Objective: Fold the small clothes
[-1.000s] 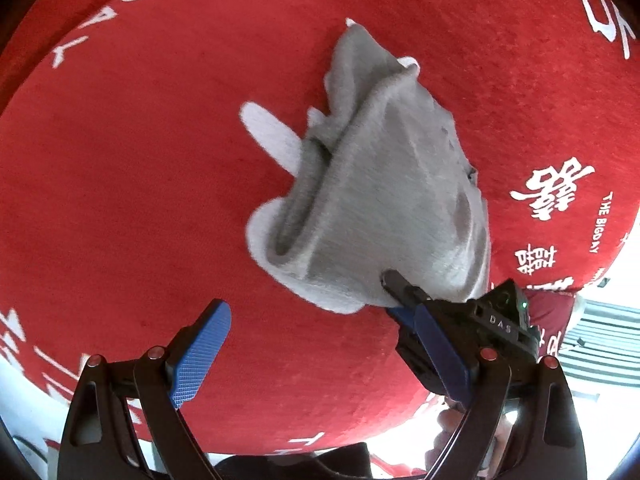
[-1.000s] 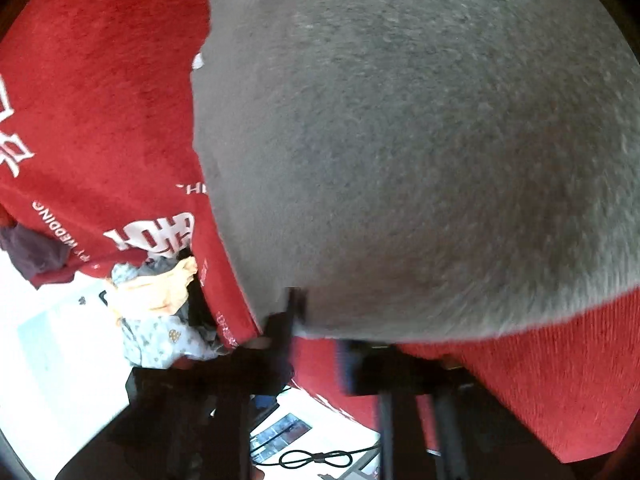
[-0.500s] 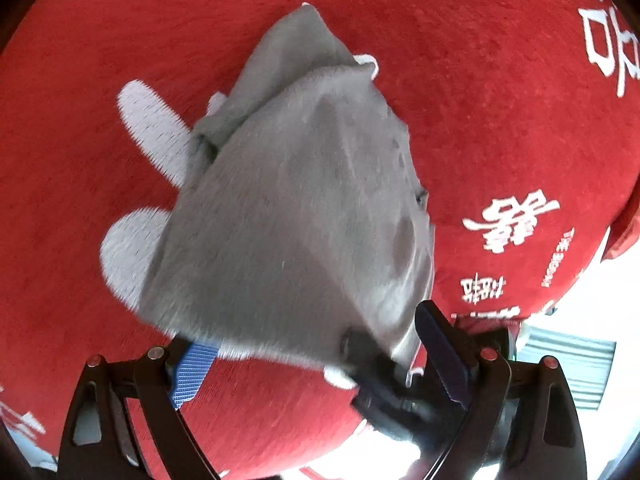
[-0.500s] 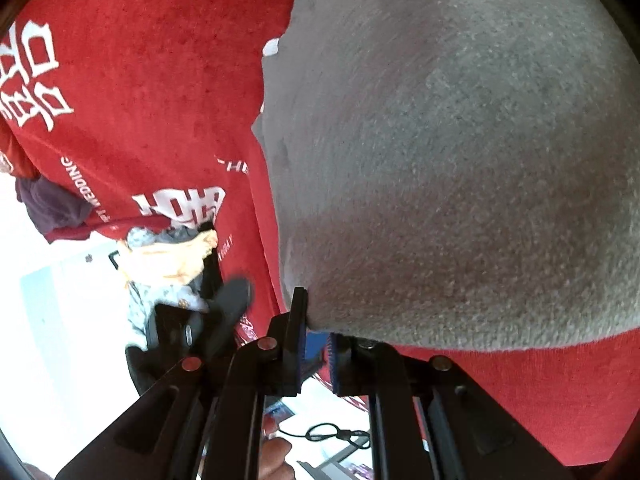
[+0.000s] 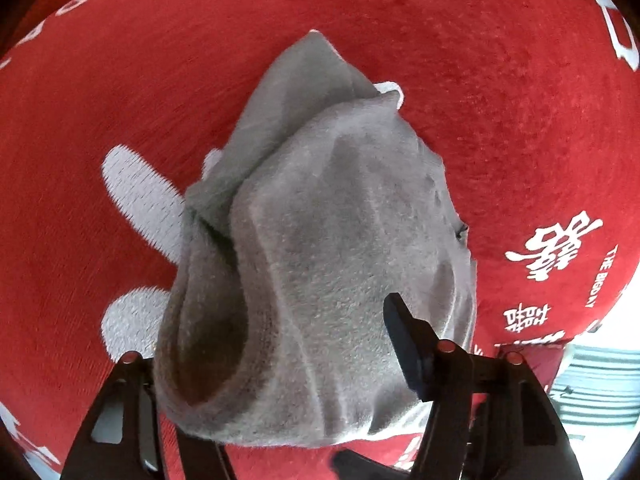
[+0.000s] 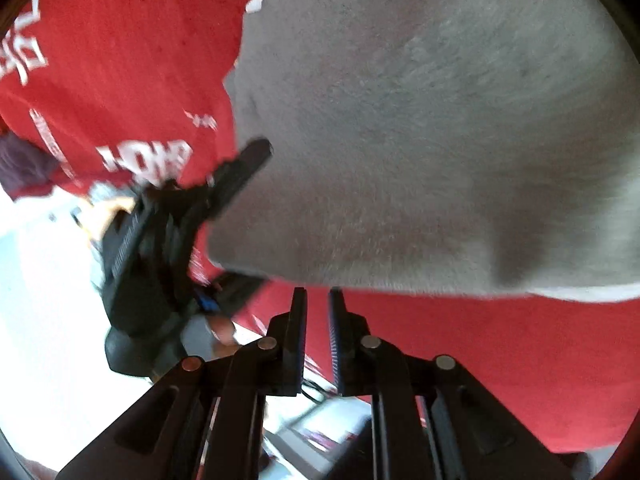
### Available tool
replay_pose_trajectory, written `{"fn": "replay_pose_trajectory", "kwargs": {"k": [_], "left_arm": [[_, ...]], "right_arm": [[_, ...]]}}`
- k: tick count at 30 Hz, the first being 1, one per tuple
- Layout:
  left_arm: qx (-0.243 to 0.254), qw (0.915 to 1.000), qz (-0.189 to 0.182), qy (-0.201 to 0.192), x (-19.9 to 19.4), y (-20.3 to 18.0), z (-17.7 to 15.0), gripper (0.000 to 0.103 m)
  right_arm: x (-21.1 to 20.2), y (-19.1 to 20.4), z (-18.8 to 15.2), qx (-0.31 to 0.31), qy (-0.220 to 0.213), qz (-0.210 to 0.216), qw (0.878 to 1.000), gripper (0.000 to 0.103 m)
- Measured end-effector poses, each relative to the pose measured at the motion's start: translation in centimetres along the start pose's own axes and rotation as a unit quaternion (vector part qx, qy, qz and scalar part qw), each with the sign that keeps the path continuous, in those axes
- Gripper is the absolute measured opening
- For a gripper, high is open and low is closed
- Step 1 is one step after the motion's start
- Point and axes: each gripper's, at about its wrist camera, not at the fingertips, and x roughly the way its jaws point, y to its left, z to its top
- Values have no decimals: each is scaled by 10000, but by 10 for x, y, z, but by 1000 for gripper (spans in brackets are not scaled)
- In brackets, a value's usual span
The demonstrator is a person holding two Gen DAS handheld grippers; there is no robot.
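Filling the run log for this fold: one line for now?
fold small clothes | grey garment on red cloth | left gripper jaws just closing, garment between | right gripper shut at hem, hold unclear
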Motion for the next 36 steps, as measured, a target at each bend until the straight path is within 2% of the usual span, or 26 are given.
{"fn": "replay_pose_trajectory", "kwargs": {"k": [2,3,5,7,9,11,13,15,16,17,19,22,25,27,29,32,34,36], "left_arm": [[102,9999,123,-53,2,-3,0,50],[143,9996,233,-69,2,-3,0,46],[193,9988,425,-153,1,-2,-1,30],[306,9979,519,-227,-1,-2,-2,30],[547,9958,665,-321,-4,-8,-4,22],[972,9903,905,-415,-6,-17,-7,20],[1404,9824,1102,-549,-8,-26,-12,15],[1875,9712,1307,-671,-8,-37,-18,15],[2247,9606,1442,-769,-8,-45,-24,15],[2480,9533,1512,-827,-8,-49,-28,15],[2900,9391,1604,-908,-9,-59,-36,15],[3289,9241,1678,-987,-11,-65,-41,15],[3579,9117,1723,-1052,-12,-67,-47,15],[3722,9050,1748,-1090,-12,-67,-51,15],[3844,8996,1749,-1111,-11,-68,-53,15],[3981,8945,1698,-1125,-13,-69,-58,15],[4077,8898,1698,-1144,-10,-73,-60,15],[4115,8876,1716,-1158,-10,-73,-60,15]], "right_arm": [[-18,6,2,-302,-6,-317,9990,14],[-26,8,5,-405,-38,-435,9982,14],[-43,14,14,-575,-132,-653,9961,14],[-57,23,28,-694,-225,-804,9941,14],[-66,36,46,-891,-314,-959,9909,25],[-69,52,64,-1130,-325,-1160,9863,58],[-66,68,79,-1345,-214,-1324,9818,61],[-54,93,96,-1677,8,-1532,9739,62],[-48,102,101,-1804,94,-1608,9703,67],[-38,117,110,-1996,255,-1714,9644,72],[-16,141,124,-2323,540,-1863,9531,77],[18,166,138,-2597,1019,-2055,9380,80],[66,180,148,-2633,1690,-2299,9215,83],[89,180,152,-2551,2056,-2427,9131,83],[109,182,152,-2586,2308,-2666,8993,83],[133,189,150,-2852,2437,-2989,8775,83],[145,191,148,-2918,2528,-3078,8696,83],[159,192,145,-3040,2639,-3312,8534,84]]}}
